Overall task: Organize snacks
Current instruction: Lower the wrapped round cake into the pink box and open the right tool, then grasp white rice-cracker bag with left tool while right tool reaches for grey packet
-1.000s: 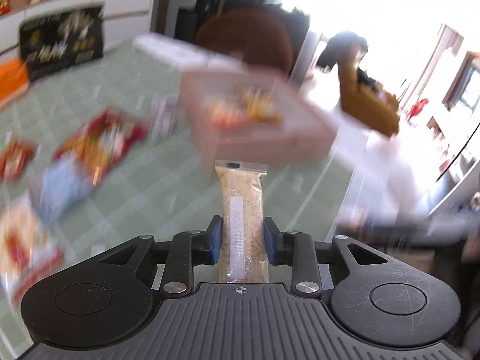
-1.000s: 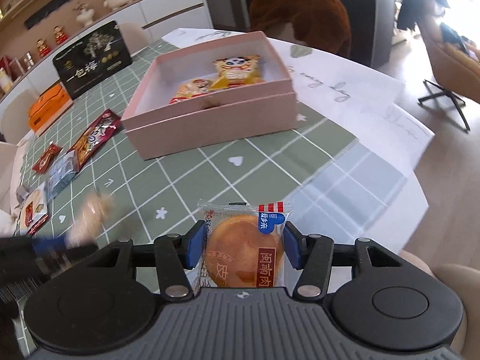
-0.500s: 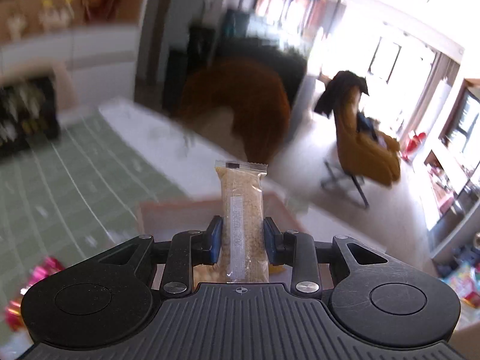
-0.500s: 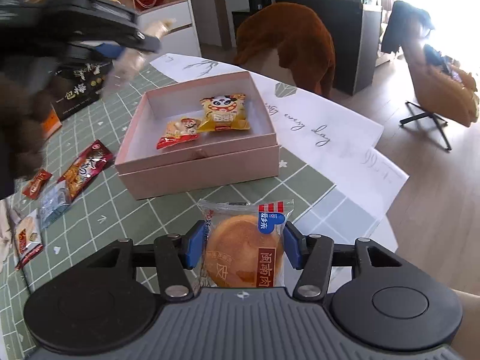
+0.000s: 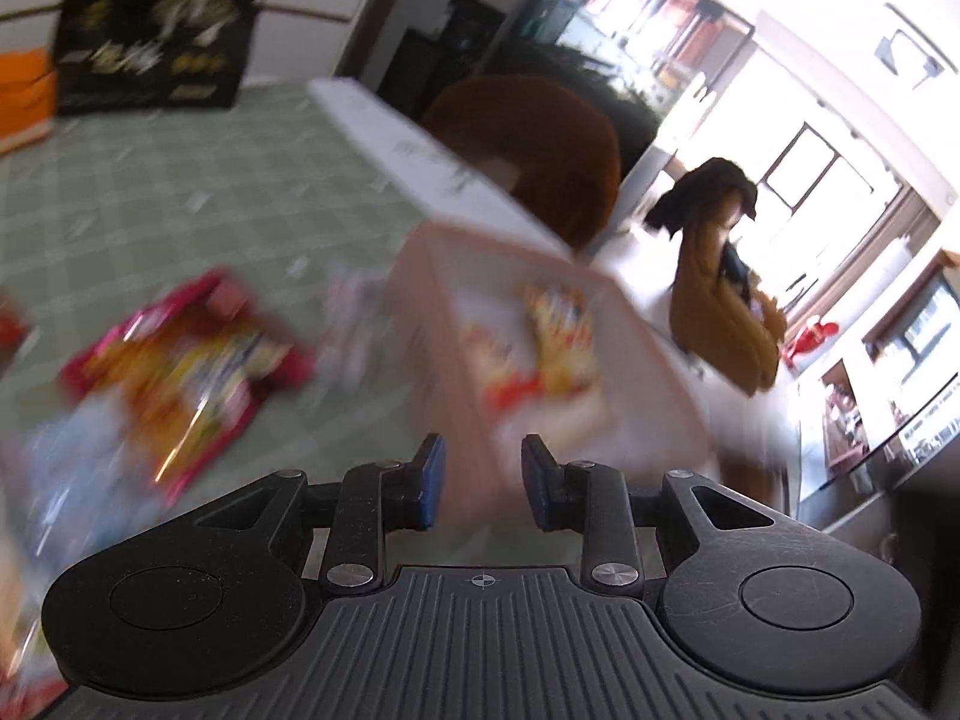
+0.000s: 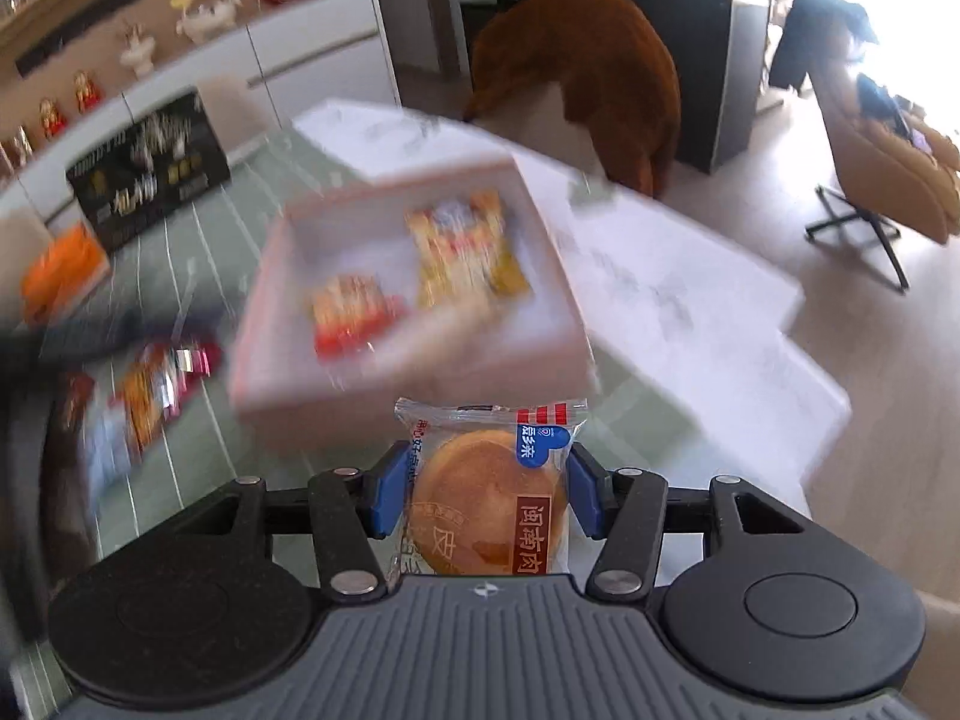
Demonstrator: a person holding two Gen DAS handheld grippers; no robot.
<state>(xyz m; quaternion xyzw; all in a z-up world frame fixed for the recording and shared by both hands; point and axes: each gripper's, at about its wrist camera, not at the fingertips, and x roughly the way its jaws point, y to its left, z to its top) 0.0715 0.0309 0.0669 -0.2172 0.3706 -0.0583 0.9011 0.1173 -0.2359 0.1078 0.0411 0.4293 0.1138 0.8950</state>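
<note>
An open pink box [image 6: 540, 354] stands on the green checked tablecloth and holds a yellow snack pack [image 6: 465, 252] and a red-orange pack [image 6: 351, 315]. It also shows, blurred, in the left wrist view [image 5: 456, 360]. My left gripper [image 5: 483, 480] is open and empty, just left of and in front of the box. My right gripper [image 6: 483, 495] is shut on a round pastry in a clear wrapper [image 6: 489, 498], held in front of the box.
Loose snack packs [image 5: 186, 360] lie on the tablecloth [image 5: 198, 210] left of the box. A black gift box [image 6: 150, 174] and an orange box [image 6: 60, 276] stand at the far left. White paper [image 6: 678, 312] covers the table's right part. A brown chair [image 6: 582, 78] stands behind.
My left gripper has let go of the long grain bar and now stands empty, swung back toward the table. My right gripper has moved closer to the box with the pastry.
</note>
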